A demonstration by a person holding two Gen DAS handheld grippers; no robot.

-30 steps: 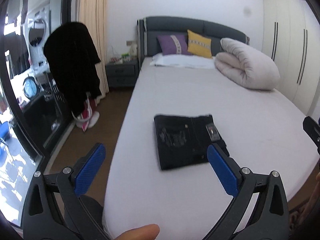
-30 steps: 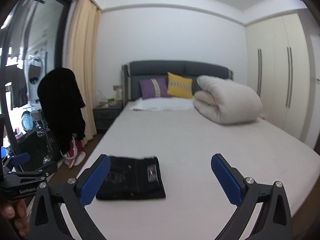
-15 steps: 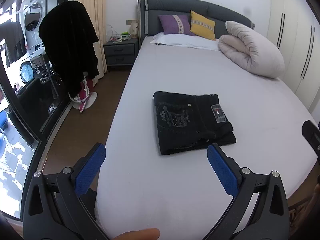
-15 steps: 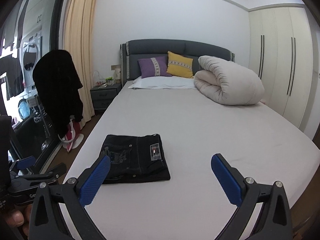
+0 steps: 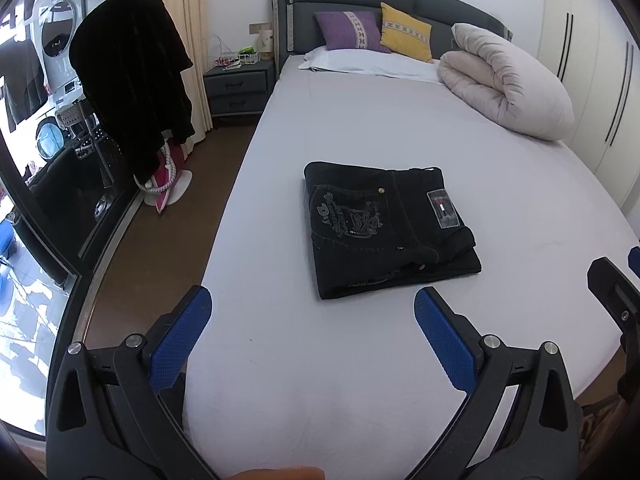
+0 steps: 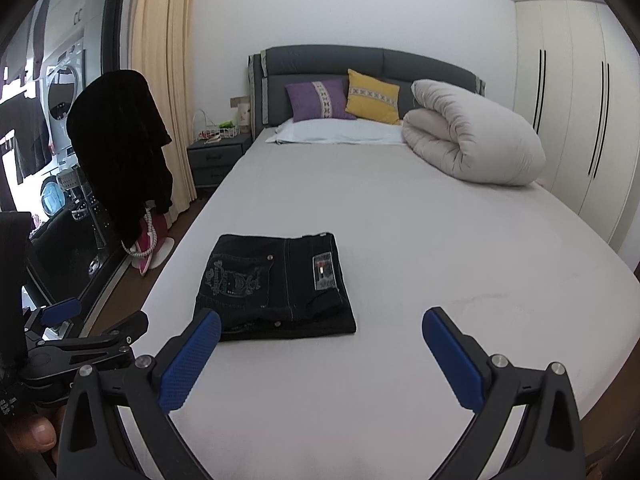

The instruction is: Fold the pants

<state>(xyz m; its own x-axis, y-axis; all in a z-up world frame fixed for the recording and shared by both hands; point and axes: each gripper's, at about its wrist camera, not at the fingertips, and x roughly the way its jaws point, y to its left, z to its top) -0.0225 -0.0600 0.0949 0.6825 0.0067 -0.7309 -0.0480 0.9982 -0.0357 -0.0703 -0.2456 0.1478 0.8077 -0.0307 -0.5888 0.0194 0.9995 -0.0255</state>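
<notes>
1. Pants (image 5: pixel 388 232), black denim, lie folded into a compact rectangle on the bed (image 5: pixel 360 128), nearer the bed's left edge and foot; pocket embroidery and a small label patch face up.
2. Left gripper (image 5: pixel 312 336) spread wide, blue pads apart, nothing between them; it hovers over the foot of the bed, short of the pants, not touching.
3. Right gripper (image 6: pixel 320 356) also spread wide and empty; in the right wrist view its left pad sits just in front of the pants' near corner.
4. Rolled duvet (image 6: pixel 472 140) at the head end on the right; purple pillow (image 6: pixel 318 98) and yellow pillow (image 6: pixel 372 96) against the headboard.
5. Dark garment (image 5: pixel 132 76) hangs left of the bed, by the curtain.
</notes>
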